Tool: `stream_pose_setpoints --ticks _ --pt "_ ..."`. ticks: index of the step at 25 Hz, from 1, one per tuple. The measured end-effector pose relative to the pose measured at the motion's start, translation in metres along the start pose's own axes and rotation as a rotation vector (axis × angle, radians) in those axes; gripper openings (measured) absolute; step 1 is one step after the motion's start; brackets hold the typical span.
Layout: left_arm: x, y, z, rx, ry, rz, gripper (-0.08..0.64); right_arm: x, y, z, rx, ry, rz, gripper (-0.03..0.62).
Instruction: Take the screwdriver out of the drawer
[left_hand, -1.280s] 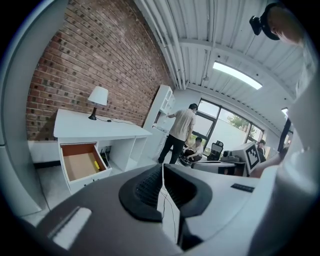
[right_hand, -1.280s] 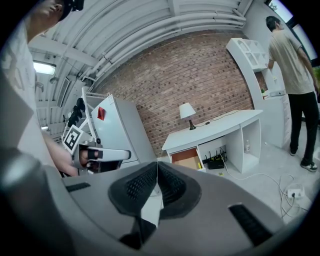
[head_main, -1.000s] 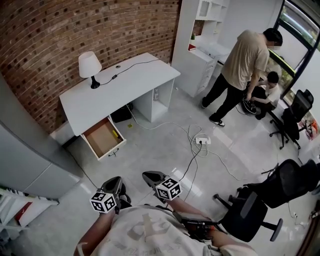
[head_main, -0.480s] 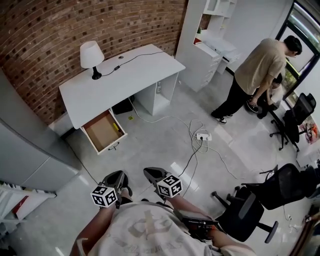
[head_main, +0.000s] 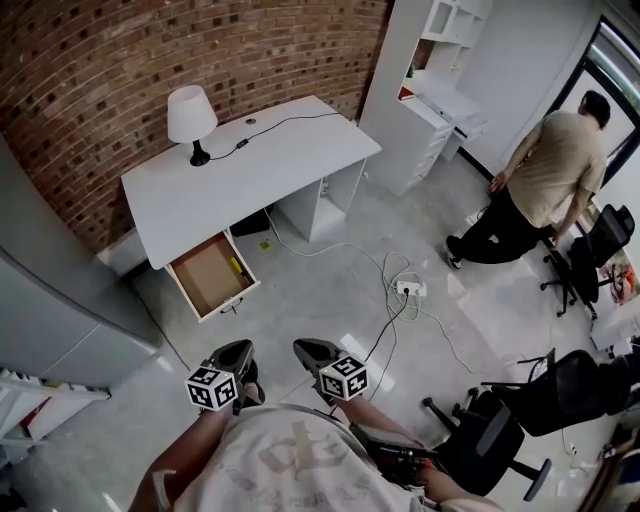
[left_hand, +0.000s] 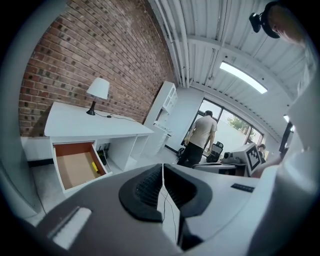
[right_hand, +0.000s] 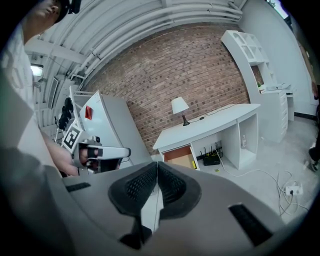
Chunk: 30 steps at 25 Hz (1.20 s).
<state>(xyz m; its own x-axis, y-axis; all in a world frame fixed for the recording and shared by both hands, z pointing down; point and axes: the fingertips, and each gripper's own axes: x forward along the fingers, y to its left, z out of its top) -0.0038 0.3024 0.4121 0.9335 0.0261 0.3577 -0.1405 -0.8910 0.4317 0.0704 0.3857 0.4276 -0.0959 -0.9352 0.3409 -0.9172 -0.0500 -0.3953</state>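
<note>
The left gripper (head_main: 238, 350) hung near the person's body, jaws pressed together on nothing. The right gripper (head_main: 306, 350) sat just beside it, jaws likewise together and empty. Far off, the yellow screwdriver (head_main: 238, 267) lay along the right side of the open drawer (head_main: 205, 278) under the white desk (head_main: 250, 170).

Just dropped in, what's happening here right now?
A person stands well back from the white desk, holding the left gripper and right gripper low, both shut and empty. The desk's drawer is open with the yellow screwdriver lying inside, untouched. A bystander is at the far right.
</note>
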Motion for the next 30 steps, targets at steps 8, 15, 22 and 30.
stream_pose_setpoints --ticks 8,15,22,30 --pt "0.03 0.035 0.032 0.011 0.024 -0.022 0.014 0.034 -0.024 0.024 0.014 0.004 -0.029 0.008" --pt "0.06 0.066 0.053 0.03 0.072 -0.052 0.014 0.058 -0.048 0.051 0.033 -0.008 -0.087 0.008" --pt "0.07 0.114 0.076 0.02 0.086 -0.071 0.014 0.1 -0.058 0.063 0.057 0.01 -0.133 0.008" --pt "0.073 0.165 0.104 0.018 0.079 -0.088 0.014 0.159 -0.059 0.086 0.047 0.015 -0.145 0.008"
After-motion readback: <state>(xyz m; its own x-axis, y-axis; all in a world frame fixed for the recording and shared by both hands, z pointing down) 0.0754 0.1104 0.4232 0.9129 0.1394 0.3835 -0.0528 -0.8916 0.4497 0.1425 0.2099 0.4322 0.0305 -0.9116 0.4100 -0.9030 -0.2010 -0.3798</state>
